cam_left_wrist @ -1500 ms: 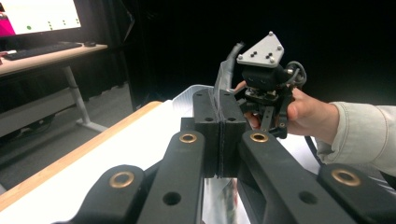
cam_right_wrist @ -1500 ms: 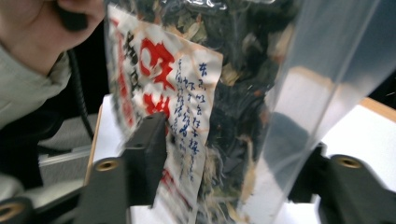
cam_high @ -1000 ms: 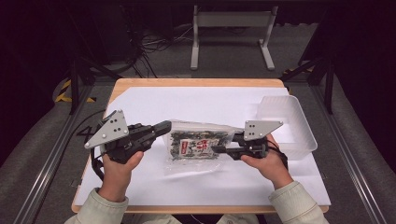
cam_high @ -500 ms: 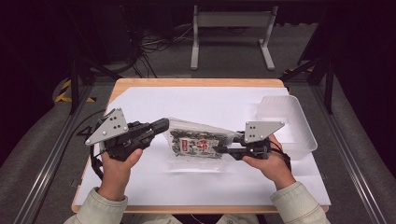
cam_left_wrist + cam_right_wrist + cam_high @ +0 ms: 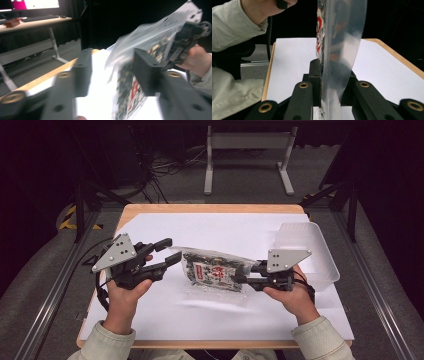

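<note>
My right hand-held gripper (image 5: 241, 279) has its two black jaws pinched shut on the clear edge of the transparent plastic bag of dark dried food with a red-and-white label (image 5: 214, 272). In the right gripper view the film (image 5: 340, 50) rises straight up from between my jaws, so I judge the hold firm and the bag lifted clear of the white paper sheet (image 5: 210, 312) that covers the wooden worktop (image 5: 210, 209).

My left hand-held gripper (image 5: 169, 254) stands wide open, its jaws parted with nothing between them. The bag's near end lies just ahead of those jaws; in the left gripper view the bag (image 5: 140, 82) sits right at my farther jaw, partly behind it, and I cannot tell whether it touches.

As I read it, the step in hand is bringing the second grip onto the bag: one end is held, the other end is not yet taken. The next move calls for easing my left hand-held gripper forward so the loose clear rim passes between the open jaws, then closing on the film alone, not on the bulky contents. The film is thin and slippery, so I should close squarely and keep my right hold steady meanwhile.

The clear empty plastic tub (image 5: 307, 251) stands just beyond my right hand (image 5: 292, 295), on the far side from the bag.
</note>
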A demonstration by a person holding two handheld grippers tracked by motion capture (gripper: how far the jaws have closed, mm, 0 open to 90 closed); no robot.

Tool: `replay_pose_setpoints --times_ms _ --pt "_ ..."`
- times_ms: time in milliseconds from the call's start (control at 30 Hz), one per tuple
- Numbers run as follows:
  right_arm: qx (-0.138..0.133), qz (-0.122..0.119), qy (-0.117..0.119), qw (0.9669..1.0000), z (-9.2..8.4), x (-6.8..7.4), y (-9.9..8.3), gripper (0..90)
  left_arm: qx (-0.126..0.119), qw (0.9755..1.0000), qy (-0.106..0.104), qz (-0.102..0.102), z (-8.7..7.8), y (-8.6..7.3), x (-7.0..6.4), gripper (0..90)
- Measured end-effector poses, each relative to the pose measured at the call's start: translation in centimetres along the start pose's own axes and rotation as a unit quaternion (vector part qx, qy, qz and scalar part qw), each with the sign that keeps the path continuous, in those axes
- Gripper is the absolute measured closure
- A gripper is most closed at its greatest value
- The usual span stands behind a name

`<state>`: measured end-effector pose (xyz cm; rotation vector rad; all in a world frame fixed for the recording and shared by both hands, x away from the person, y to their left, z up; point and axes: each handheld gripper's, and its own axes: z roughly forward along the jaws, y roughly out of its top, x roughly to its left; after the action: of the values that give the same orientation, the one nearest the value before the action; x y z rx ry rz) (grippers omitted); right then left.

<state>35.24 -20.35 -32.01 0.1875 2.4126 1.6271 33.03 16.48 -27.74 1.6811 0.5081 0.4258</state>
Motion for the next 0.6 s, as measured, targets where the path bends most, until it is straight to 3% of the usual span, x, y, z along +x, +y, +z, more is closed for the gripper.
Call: replay_pose_setpoints --times_ms 167,600 --pt "-0.009 0.006 -0.017 0.9998 -1.2 -0.2 0.1 76.2 0.014 0.9999 0.005 -0.004 0.0 -0.4 0.4 35.6" --pt "-0.017 0.022 -0.069 0.9973 -5.2 -1.7 0.7 76.1 0.047 0.9982 0.024 -0.026 -0.4 -3.1 1.8 29.2"
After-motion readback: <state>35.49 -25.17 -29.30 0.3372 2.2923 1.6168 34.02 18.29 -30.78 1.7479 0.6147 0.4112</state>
